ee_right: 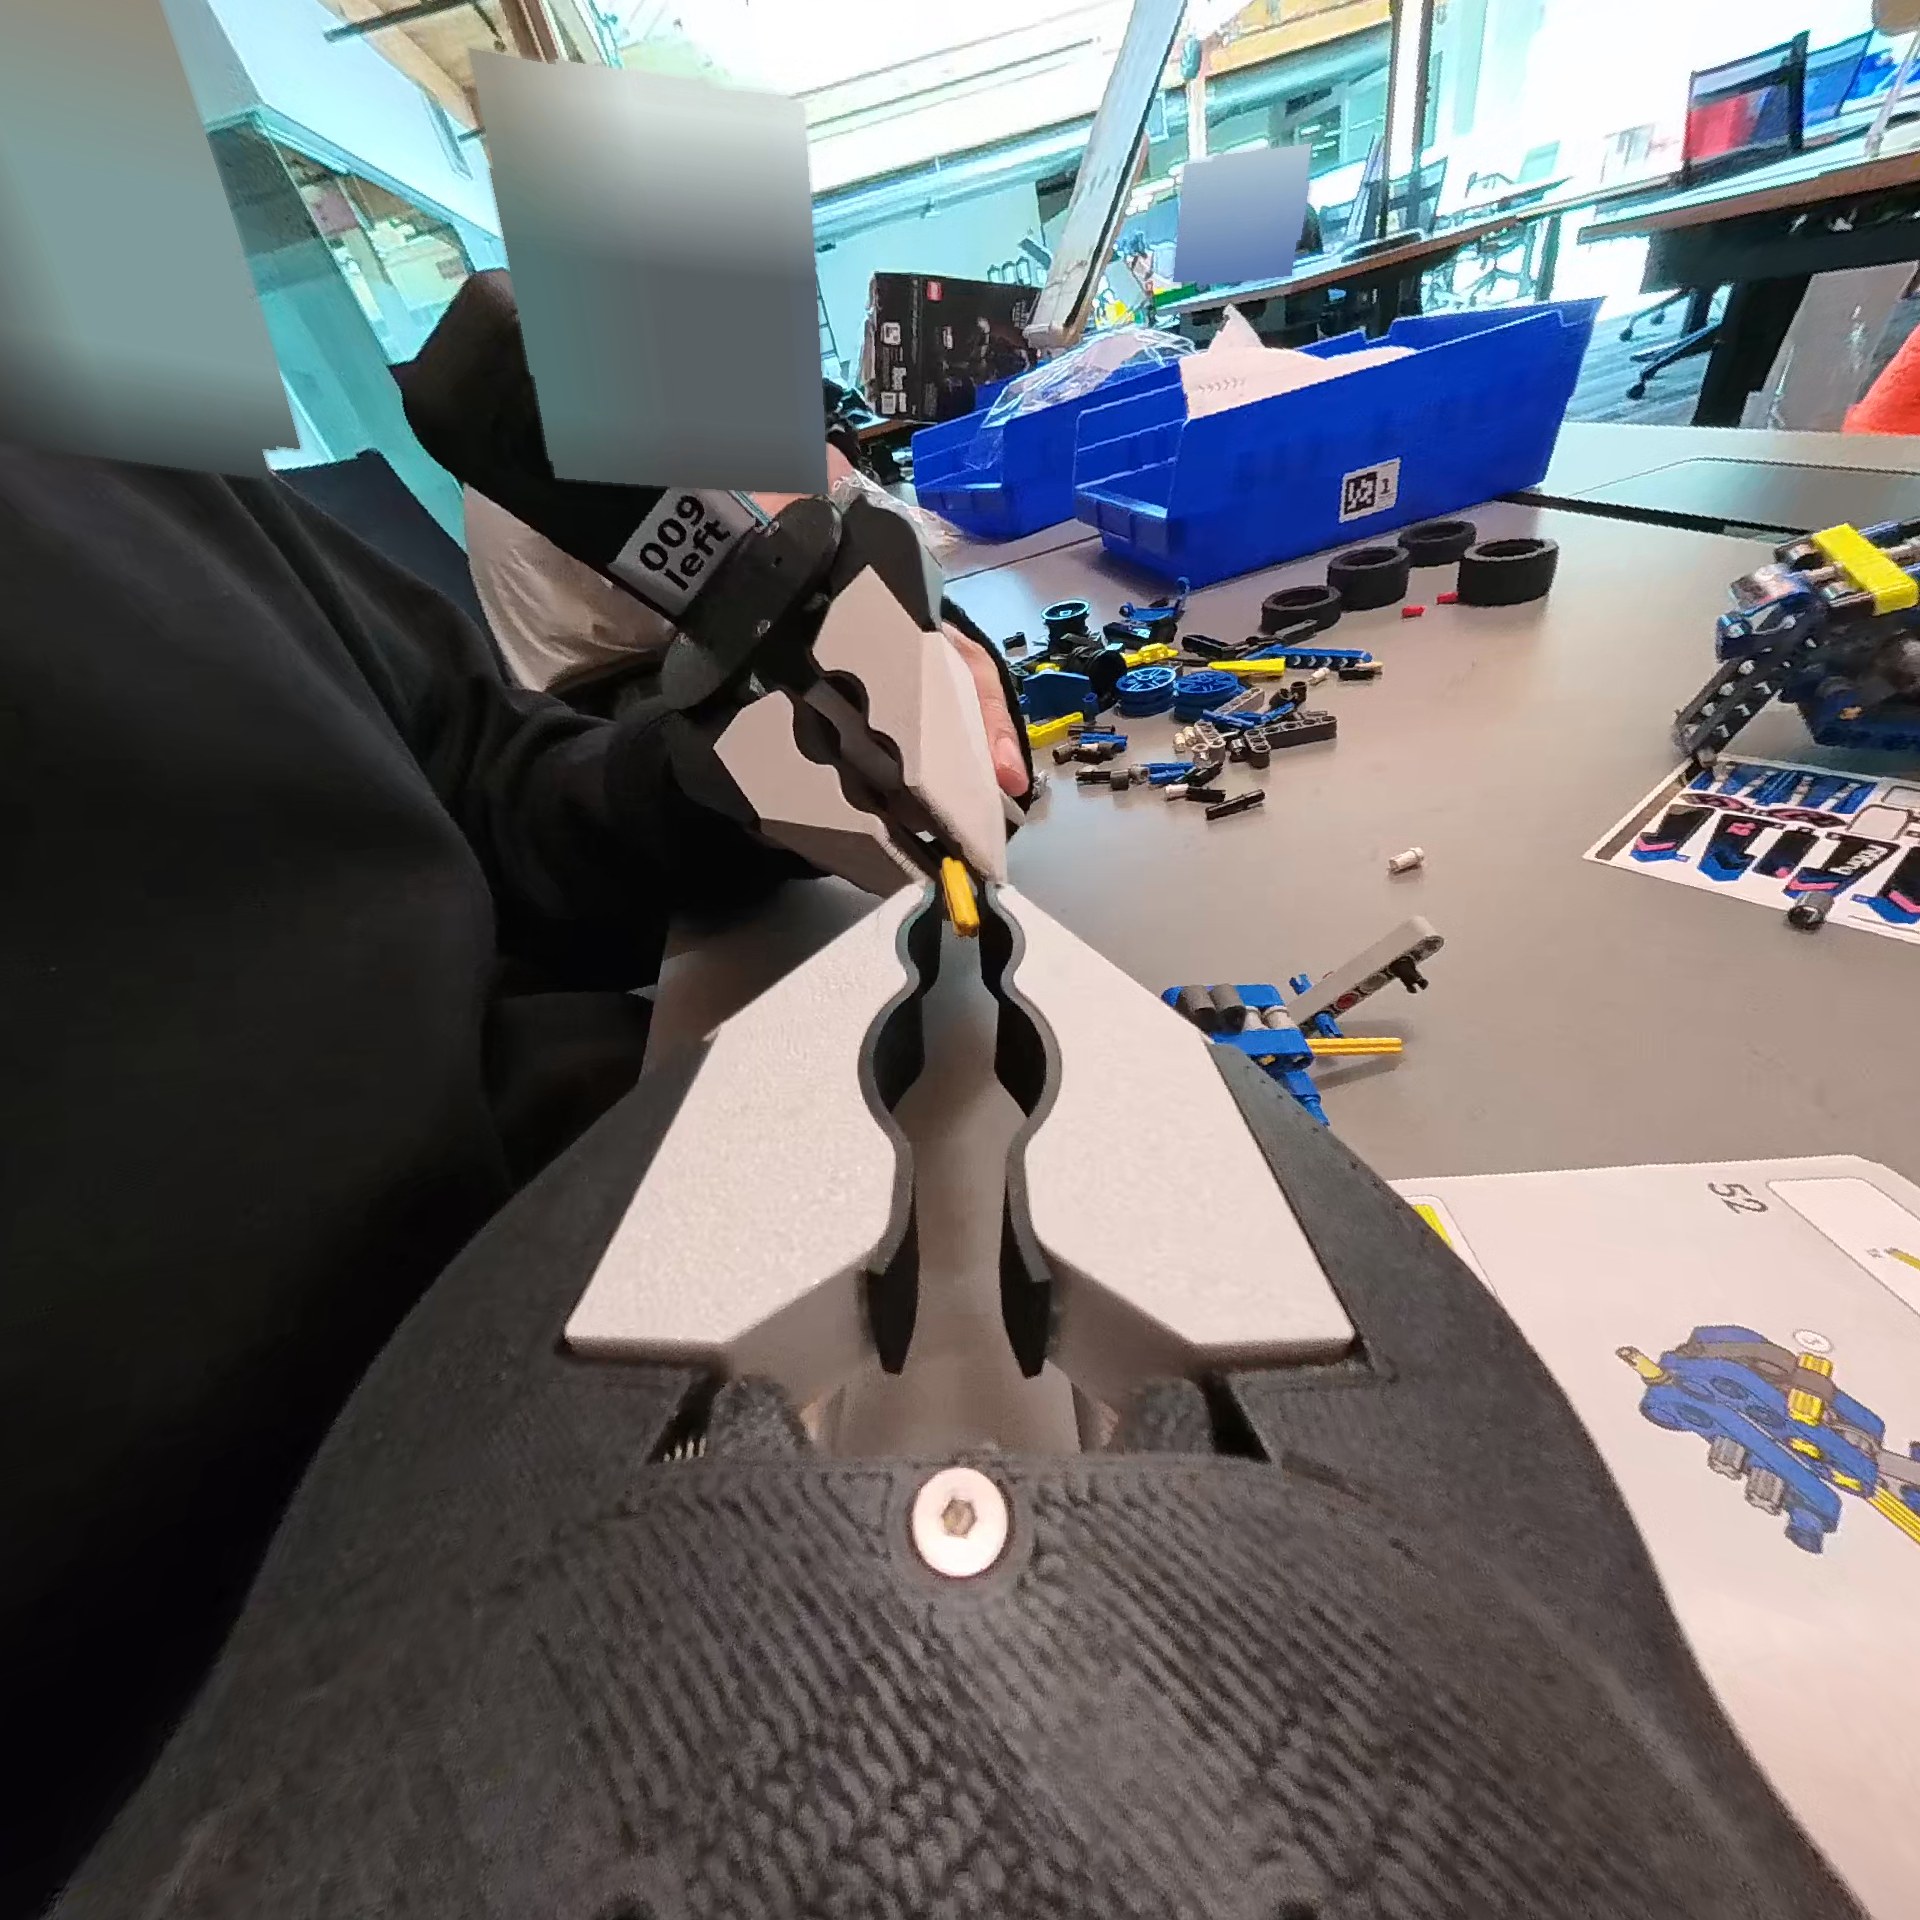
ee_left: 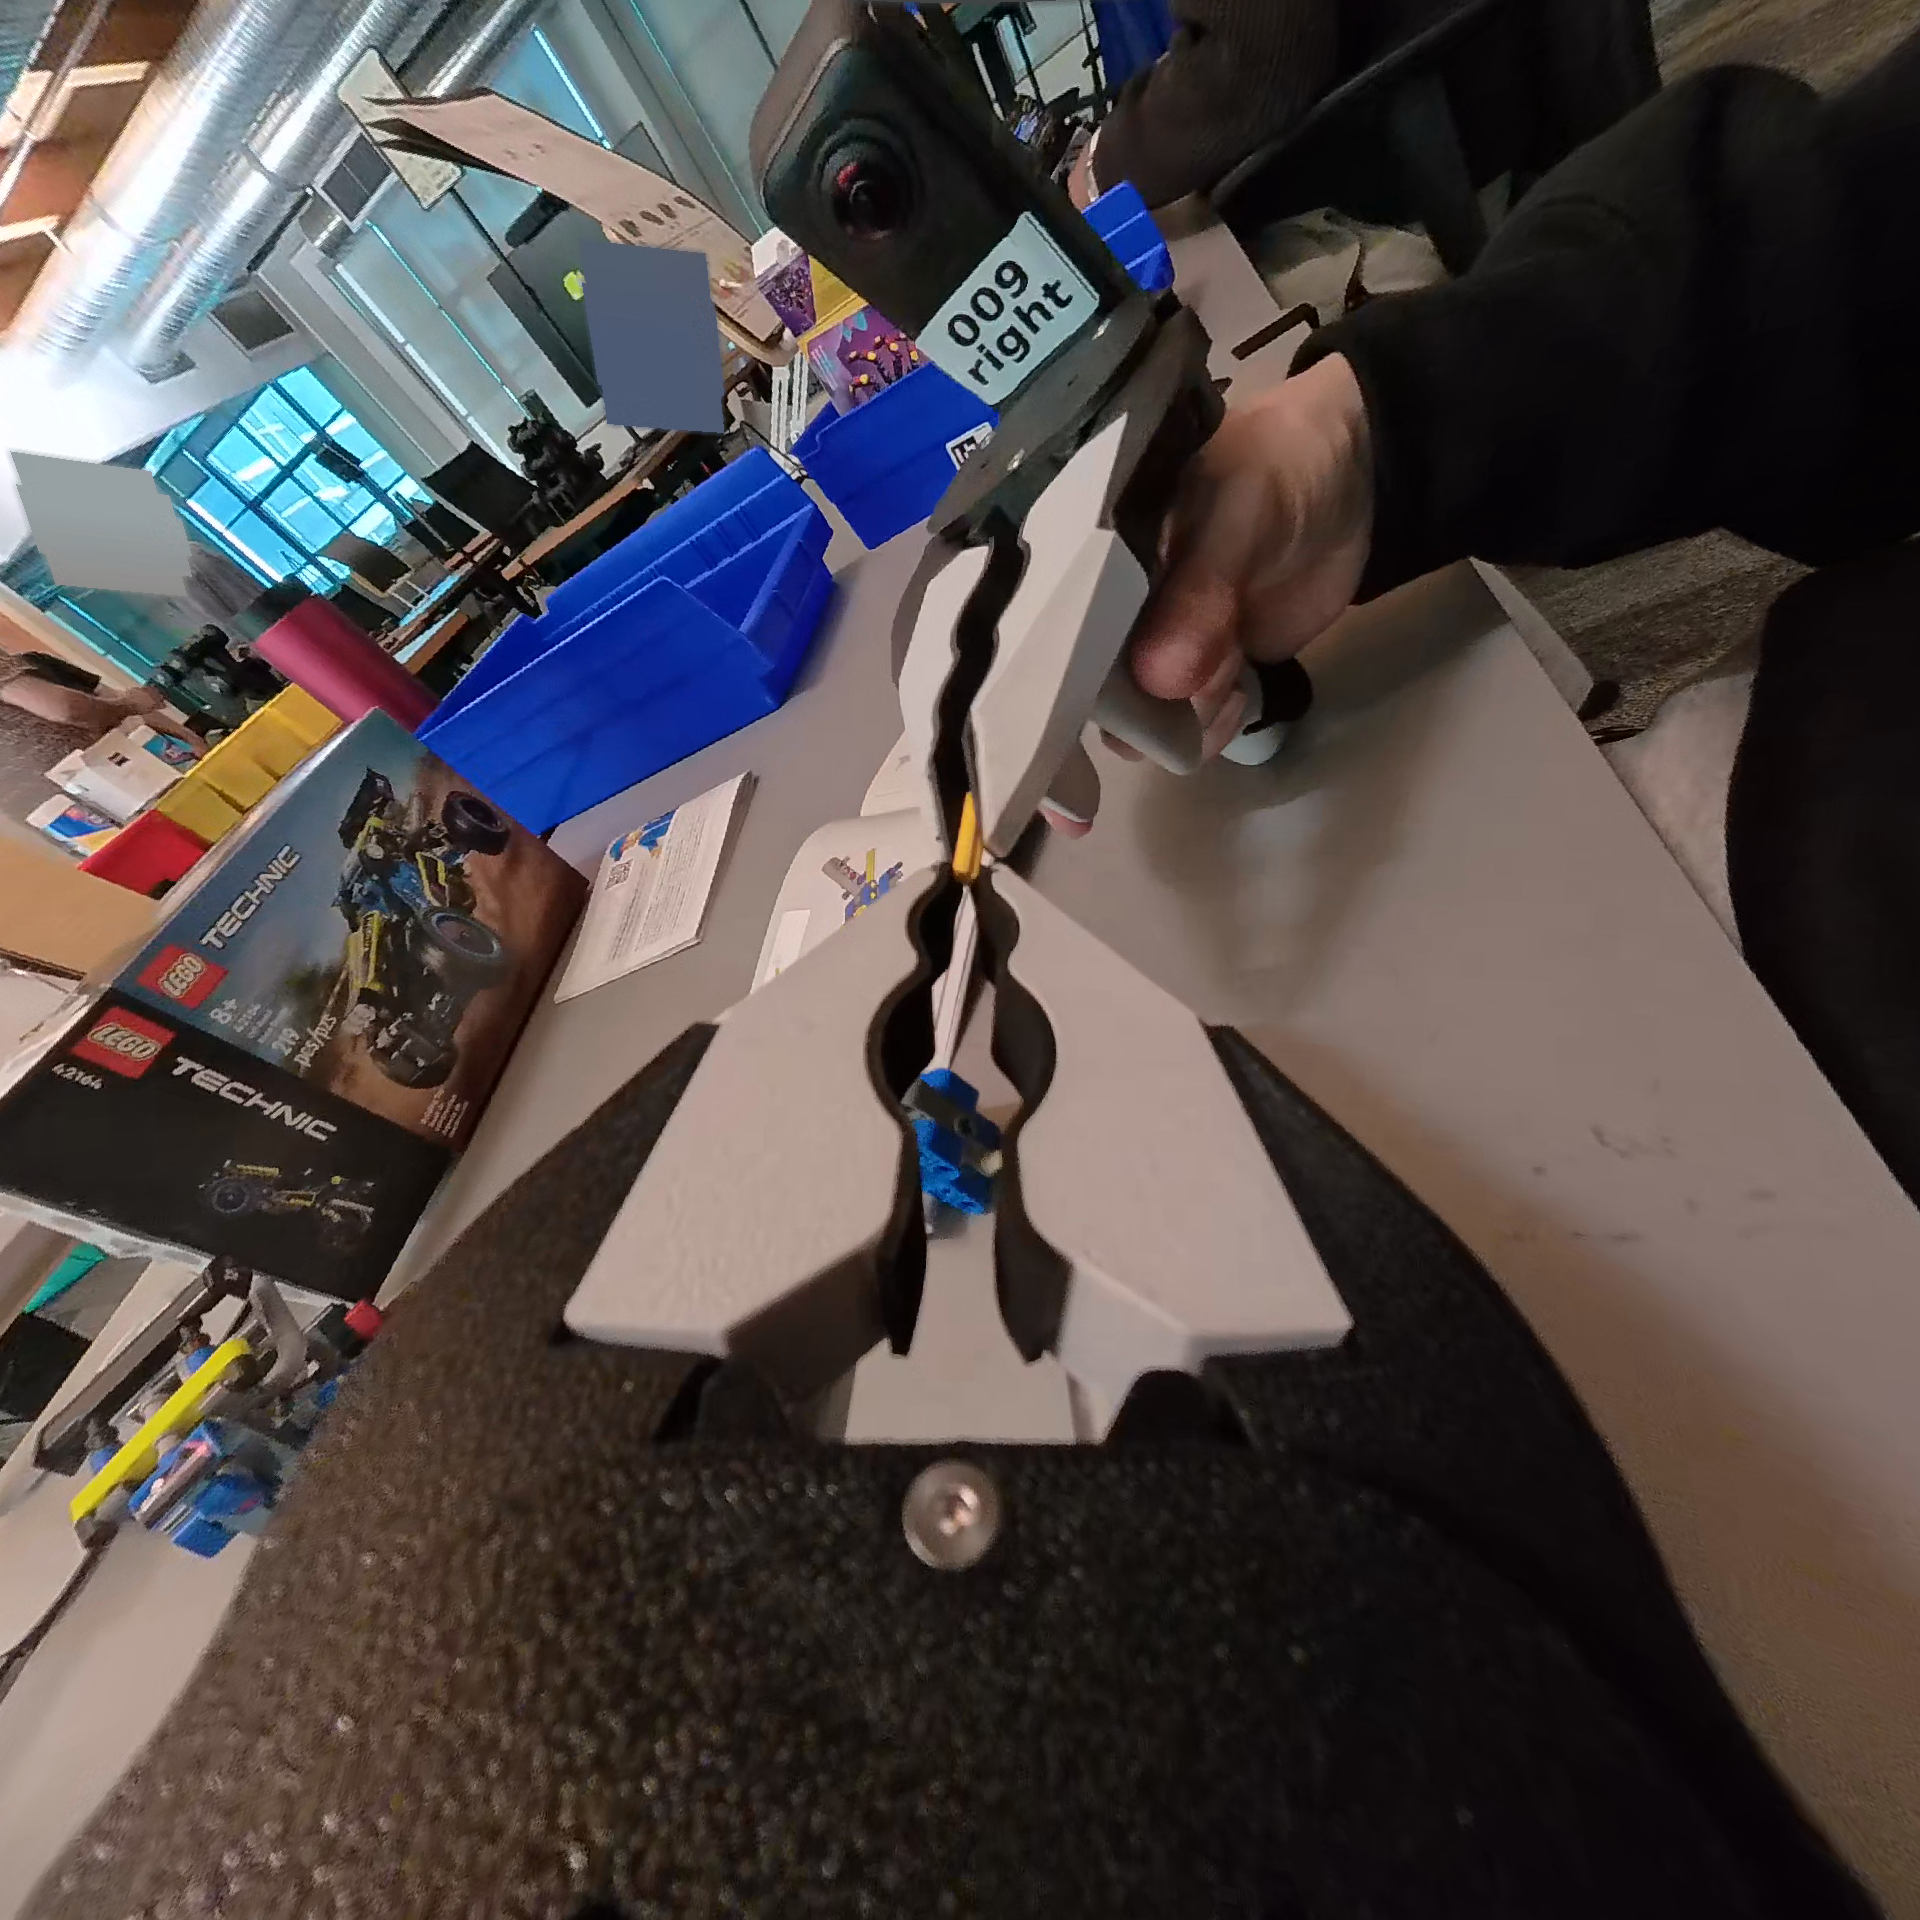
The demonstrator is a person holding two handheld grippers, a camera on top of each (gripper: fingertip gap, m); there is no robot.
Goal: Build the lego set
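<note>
A small yellow pin (ee_left: 967,840) (ee_right: 958,894) sits between the tips of both grippers, which meet tip to tip above the grey table. My left gripper (ee_left: 969,883) (ee_right: 940,860) is closed on one end of it. My right gripper (ee_right: 961,896) (ee_left: 980,857) is closed around the other end. A blue and grey sub-assembly (ee_right: 1273,1023) with a yellow axle lies on the table under them; it also shows through my left gripper's gap (ee_left: 951,1143). The partly built blue and yellow car (ee_right: 1829,644) (ee_left: 177,1444) stands off to the side.
Loose parts (ee_right: 1195,707) and black tyres (ee_right: 1403,582) lie ahead, before blue bins (ee_right: 1299,457) (ee_left: 644,644). A sticker sheet (ee_right: 1766,842) and the open instruction booklet (ee_right: 1662,1351) lie right. The set's box (ee_left: 312,987) and a leaflet (ee_left: 655,883) lie left. Less than 4 cm separates the two grippers' tips.
</note>
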